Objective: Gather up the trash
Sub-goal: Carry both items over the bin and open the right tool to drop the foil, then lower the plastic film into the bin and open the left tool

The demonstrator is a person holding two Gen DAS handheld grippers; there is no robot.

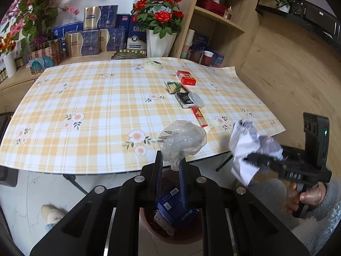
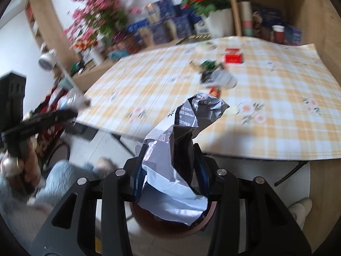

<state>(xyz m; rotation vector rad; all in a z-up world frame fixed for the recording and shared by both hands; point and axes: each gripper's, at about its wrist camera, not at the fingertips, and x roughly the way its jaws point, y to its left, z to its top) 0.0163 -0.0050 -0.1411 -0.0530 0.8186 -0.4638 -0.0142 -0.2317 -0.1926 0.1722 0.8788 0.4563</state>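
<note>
Carry-to-bin step; left gripper [image 1: 170, 160] fingers pinch a clear wrapper [image 1: 181, 143], right gripper [image 2: 170, 166] fingers pinch crumpled paper [image 2: 177, 160], both over the bin [image 1: 149, 226] below the desk [image 1: 85, 111] edge; next, I judge: spread fingers, drop both.

Beyond the gripper, a white vase of red roses [image 1: 158, 17] stands past the far edge of the checked tablecloth [image 1: 96, 106]. Blue and gold boxes [image 1: 93, 34] are stacked left of the vase; wooden shelving [image 1: 221, 19] stands right.
</note>
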